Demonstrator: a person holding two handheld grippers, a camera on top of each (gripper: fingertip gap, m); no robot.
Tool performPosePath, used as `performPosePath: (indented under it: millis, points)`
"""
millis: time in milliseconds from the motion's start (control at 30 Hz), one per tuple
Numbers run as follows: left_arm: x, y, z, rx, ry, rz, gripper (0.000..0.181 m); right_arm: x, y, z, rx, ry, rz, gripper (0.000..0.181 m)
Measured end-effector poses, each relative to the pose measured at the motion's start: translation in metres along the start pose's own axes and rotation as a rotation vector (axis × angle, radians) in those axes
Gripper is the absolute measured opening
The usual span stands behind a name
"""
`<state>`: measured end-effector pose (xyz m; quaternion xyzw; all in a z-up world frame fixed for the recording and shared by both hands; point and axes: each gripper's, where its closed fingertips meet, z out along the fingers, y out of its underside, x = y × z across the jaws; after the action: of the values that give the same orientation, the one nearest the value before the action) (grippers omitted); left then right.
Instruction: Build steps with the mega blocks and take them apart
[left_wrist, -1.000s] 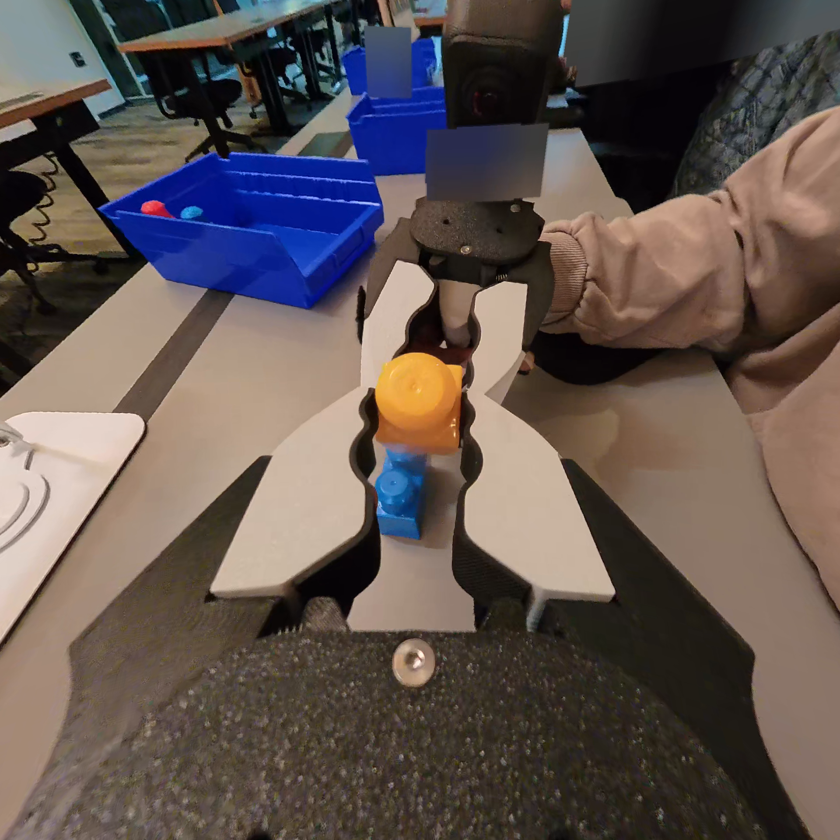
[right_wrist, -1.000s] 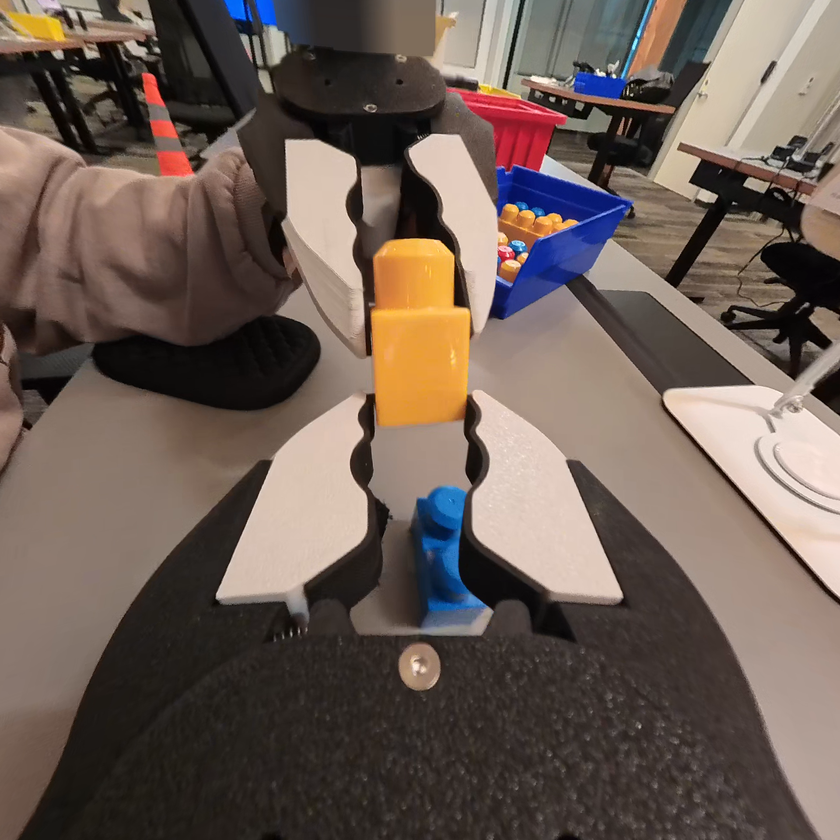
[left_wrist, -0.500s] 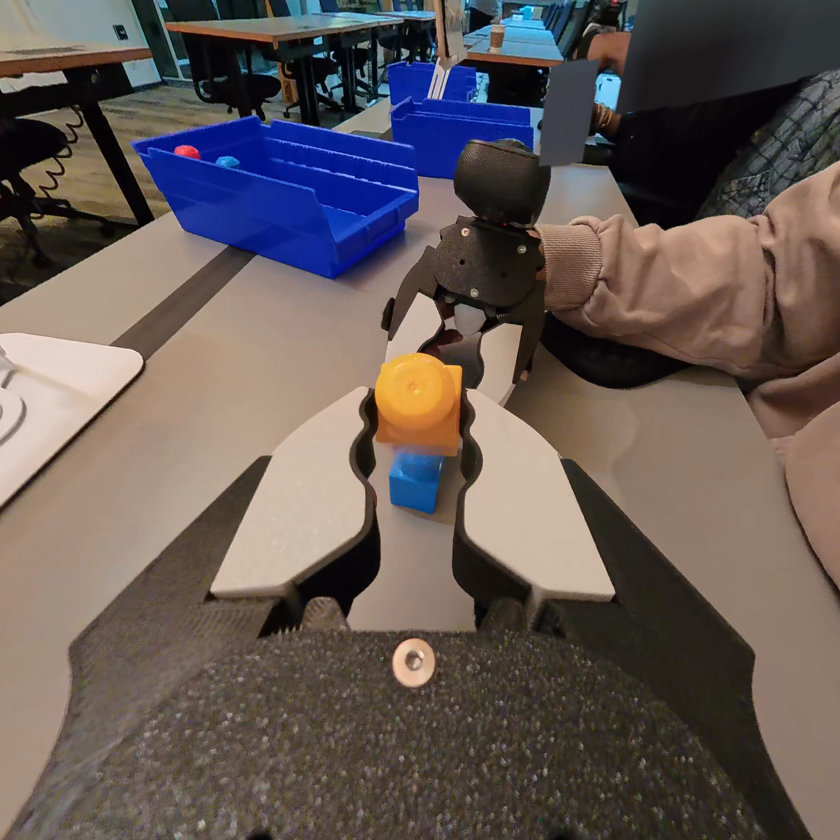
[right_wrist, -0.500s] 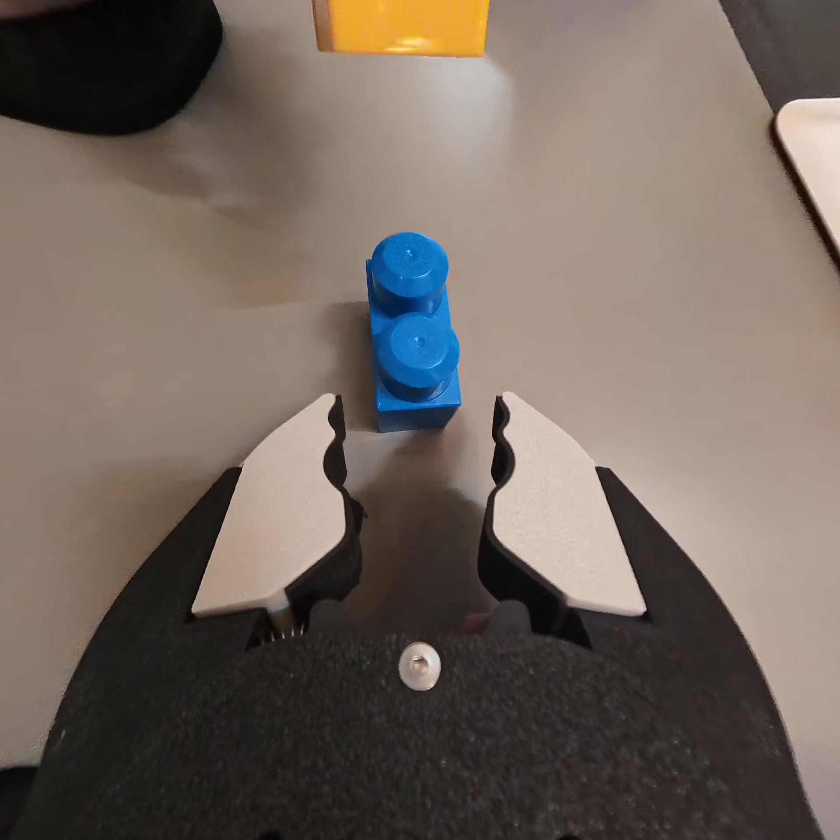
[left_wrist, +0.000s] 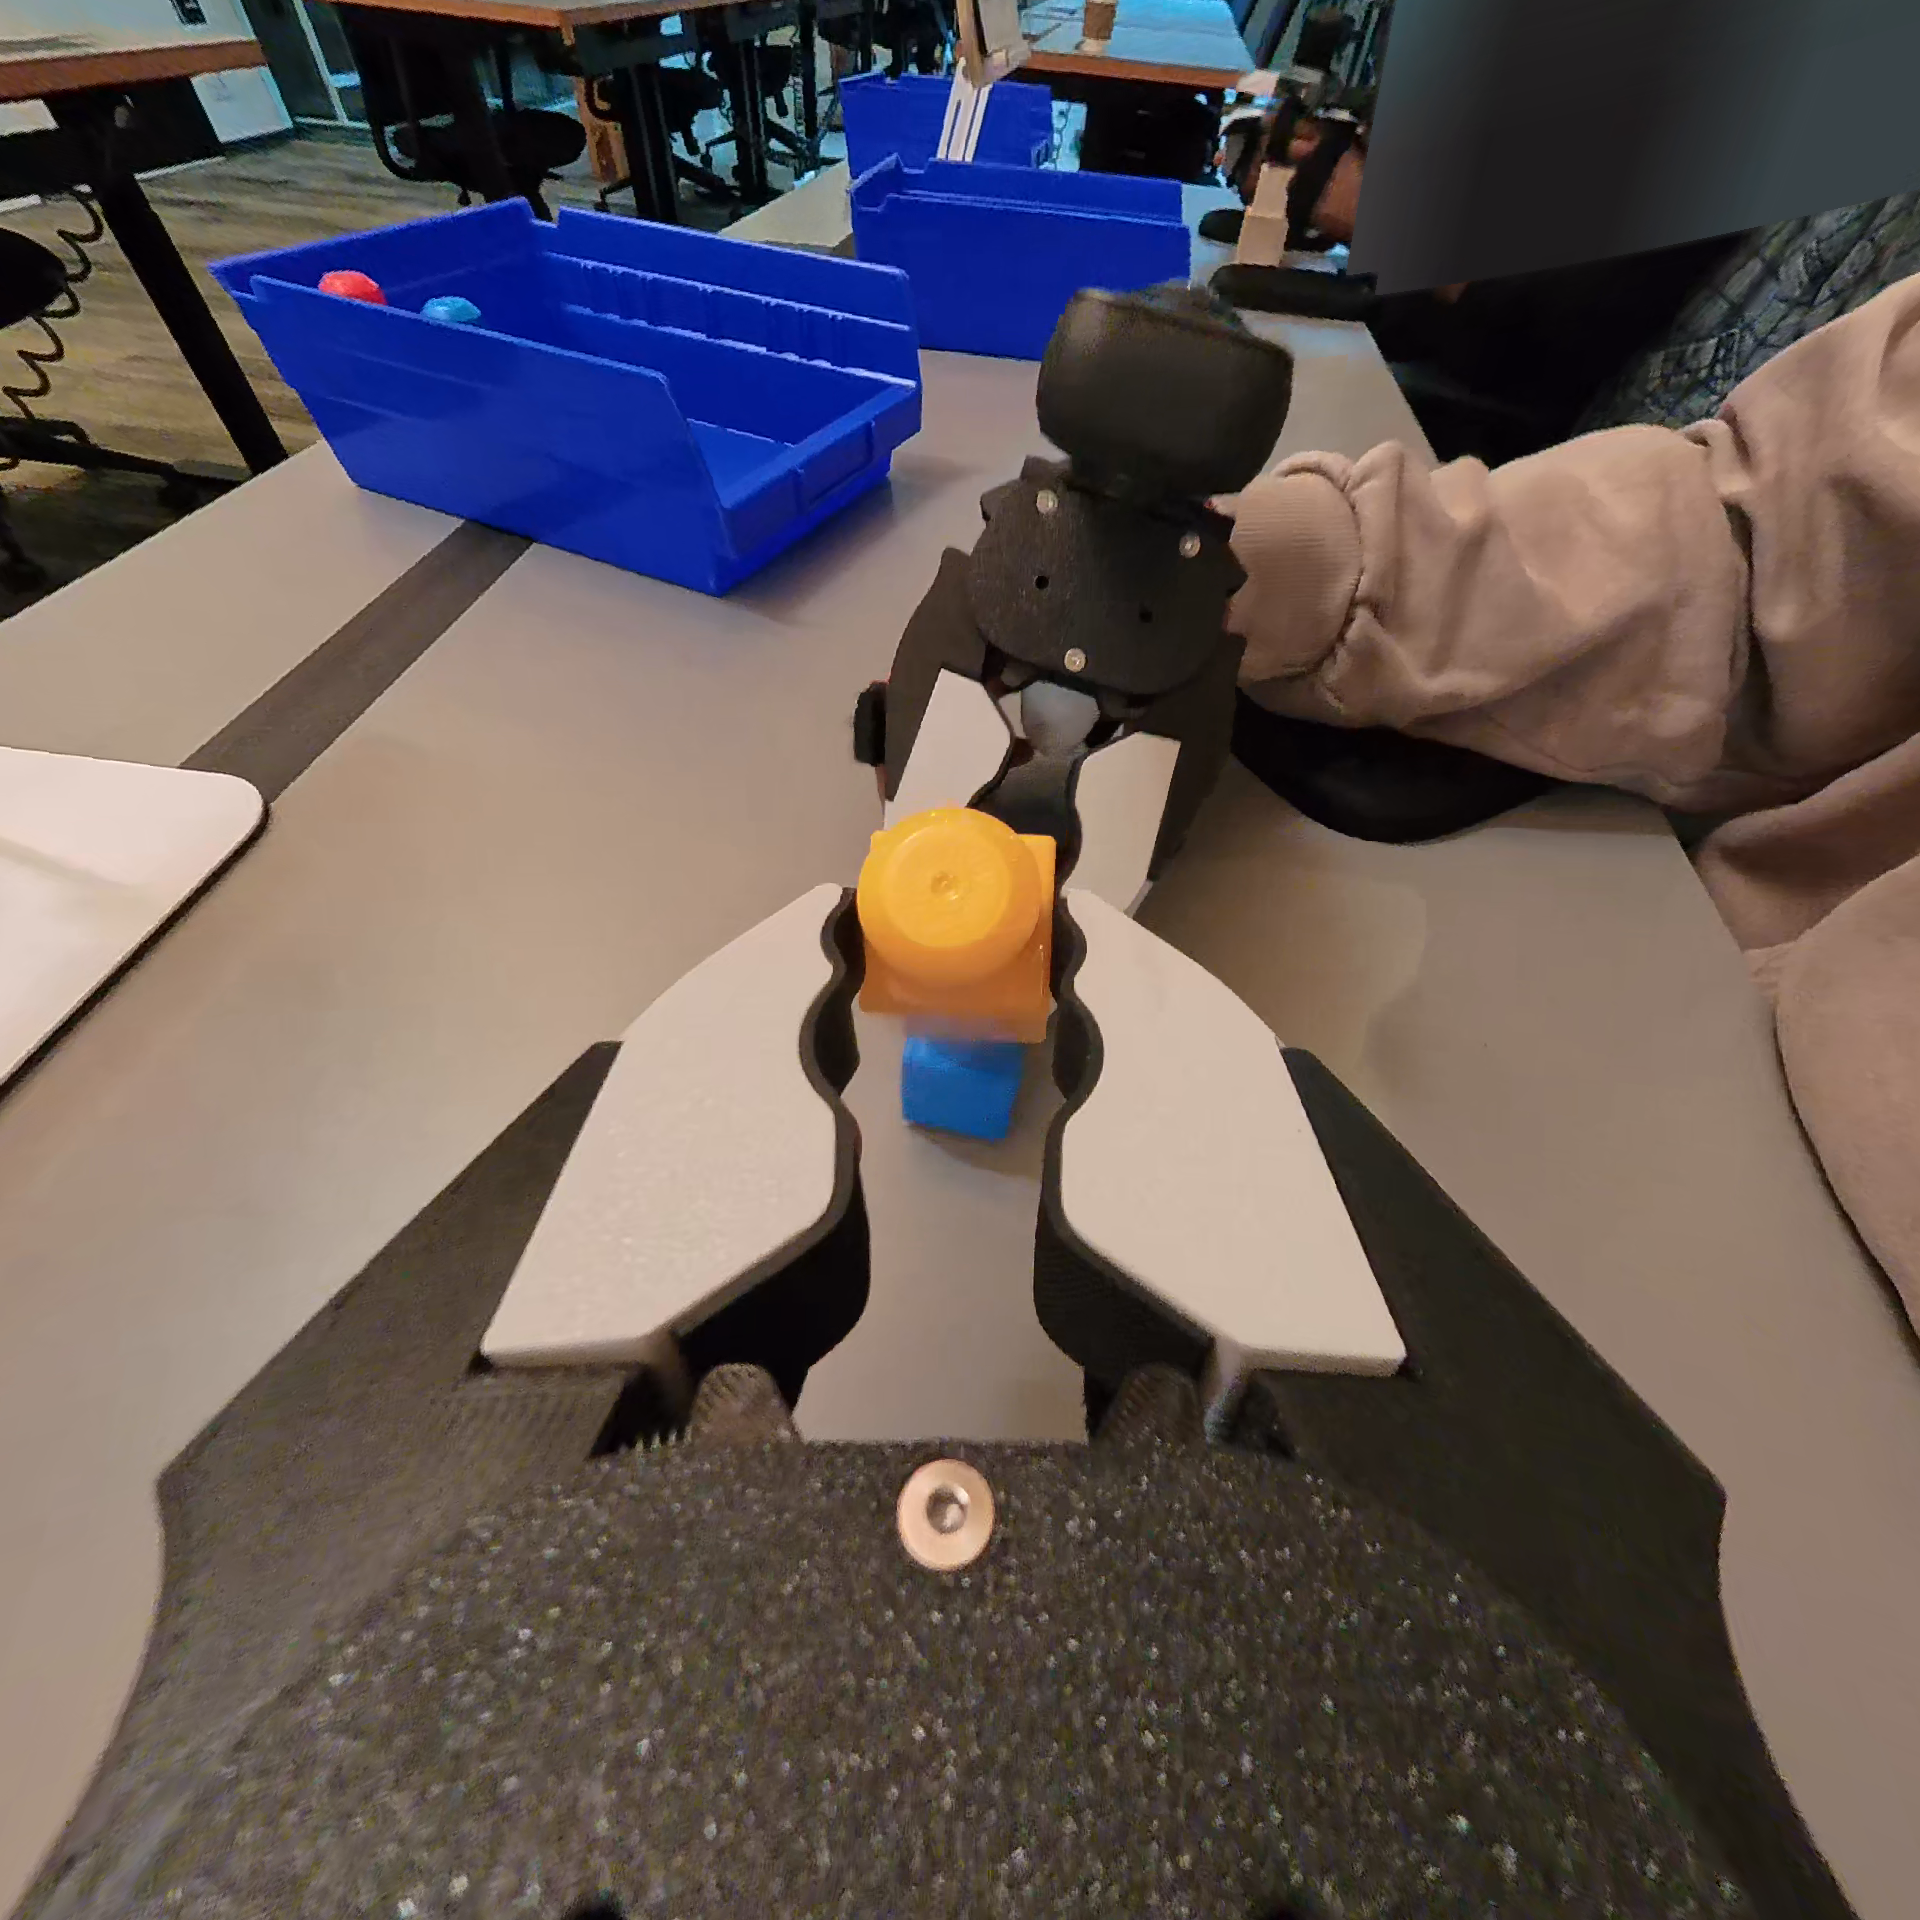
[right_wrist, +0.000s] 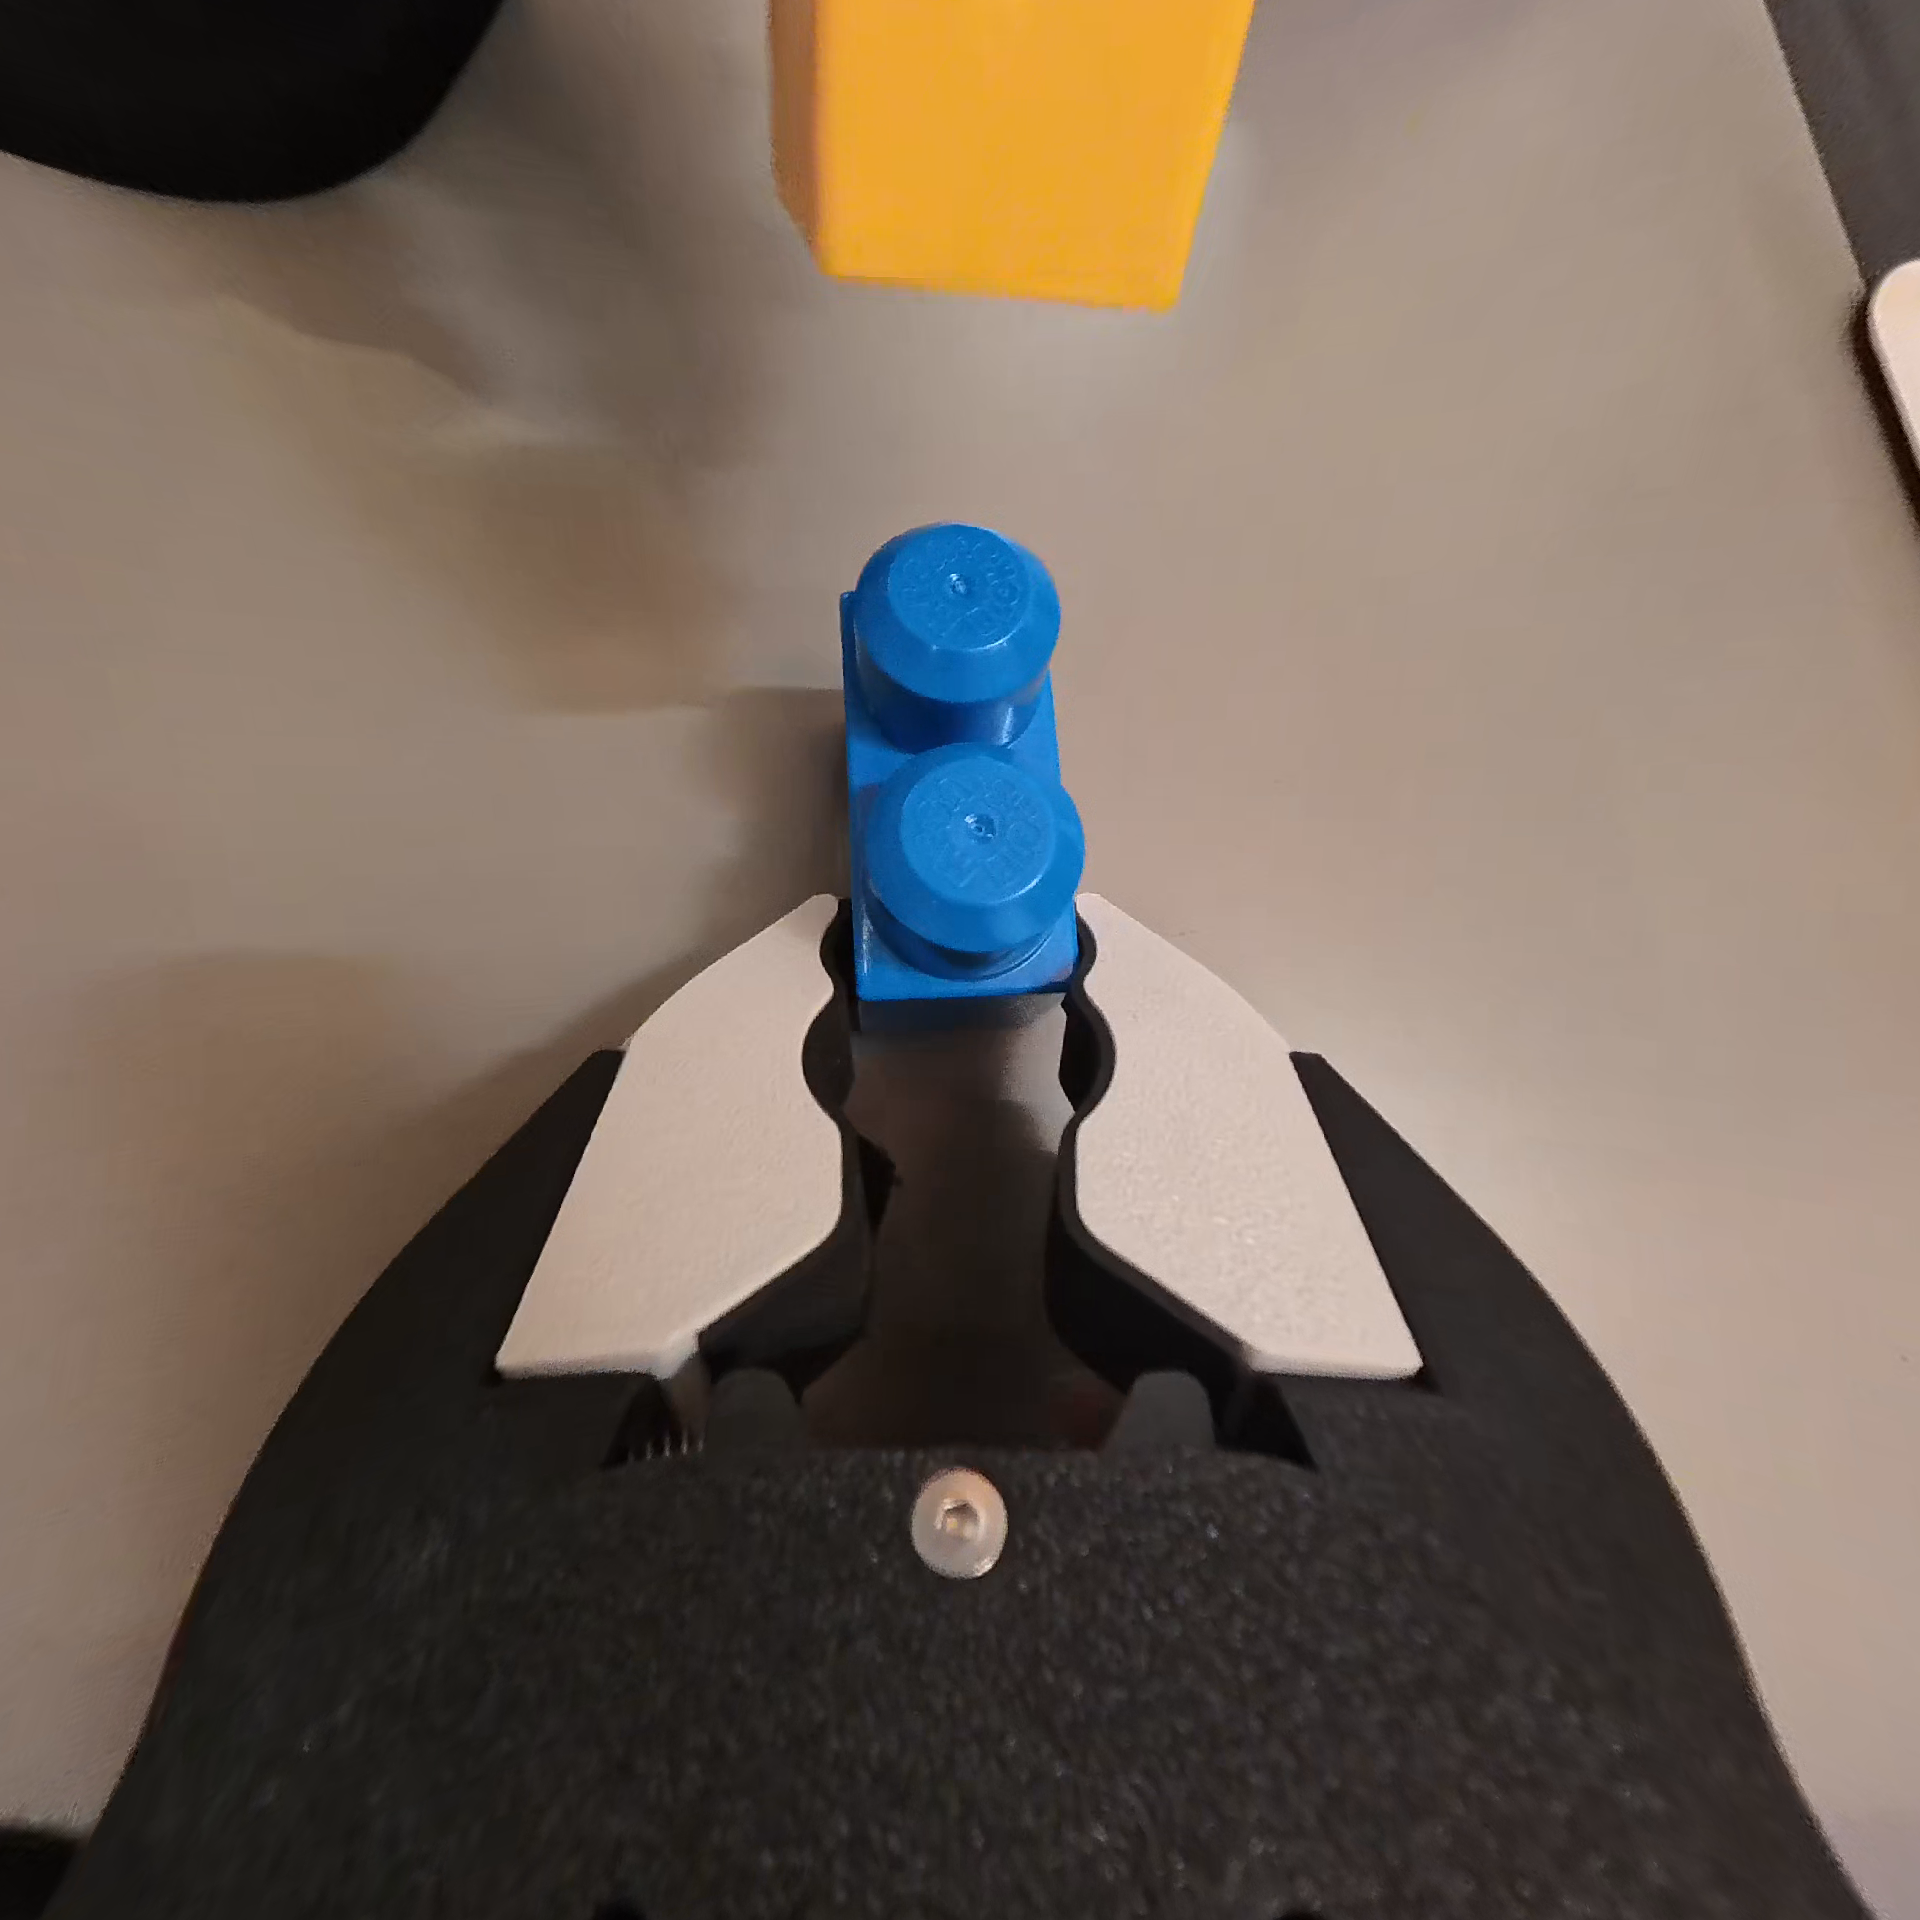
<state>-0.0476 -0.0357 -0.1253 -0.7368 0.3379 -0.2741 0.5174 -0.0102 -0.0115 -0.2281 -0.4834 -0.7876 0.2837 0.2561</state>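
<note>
1. Left hand-held gripper (left_wrist: 951, 940) is clamped on the orange block (left_wrist: 956, 925), held above the bench (left_wrist: 520, 831).
2. Right hand-held gripper (right_wrist: 961, 940) is clamped on the blue block (right_wrist: 956, 790), whose long axis runs straight ahead on the bench, toward the orange block.

1 orange blk (left_wrist: 954, 951), 1 blue blk (right_wrist: 954, 800), 2 bins (left_wrist: 582, 416)

A grey table (left_wrist: 540, 790) carries a dark strip (left_wrist: 343, 665) running lengthwise. A blue bin (left_wrist: 582, 416) stands on it, with a red piece (left_wrist: 351, 286) and a blue piece (left_wrist: 450, 309) at its far end. A second blue bin (left_wrist: 1018, 265) stands behind. A white pad (left_wrist: 94, 873) lies at the left edge. A beige sleeve (left_wrist: 1558, 613) rests over a black cushion (left_wrist: 1382, 790). Desks and chairs stand beyond.
</note>
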Motion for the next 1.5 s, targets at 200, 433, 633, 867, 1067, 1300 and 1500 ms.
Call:
performPosePath:
  millis: [200, 433, 633, 867, 1067, 1300, 1500]
  points:
    - [0.014, 0.003, 0.007, -0.052, 0.051, 0.029, 0.035, -0.017, -0.015, -0.012, -0.005, -0.060, -0.026, 0.037]
    - [0.023, 0.008, 0.009, -0.116, 0.072, 0.053, 0.035, -0.022, -0.033, -0.019, 0.100, -0.093, -0.007, 0.036]
    - [0.012, -0.016, 0.001, 0.048, 0.034, 0.009, 0.035, -0.010, -0.063, -0.037, 0.362, -0.092, 0.095, 0.036]
    - [0.003, -0.051, -0.008, 0.317, 0.024, -0.098, 0.035, 0.007, -0.101, -0.084, 0.717, -0.109, 0.242, 0.035]
    - [0.000, -0.069, -0.003, 0.501, 0.025, -0.214, 0.035, 0.019, -0.115, -0.115, 0.915, -0.108, 0.325, 0.036]
    - [-0.003, -0.089, -0.010, 0.693, 0.033, -0.301, 0.035, 0.024, -0.124, -0.128, 1.009, -0.086, 0.353, 0.036]
    - [-0.003, -0.103, -0.024, 0.813, 0.067, -0.374, 0.035, 0.022, -0.137, -0.136, 1.095, -0.063, 0.372, 0.042]
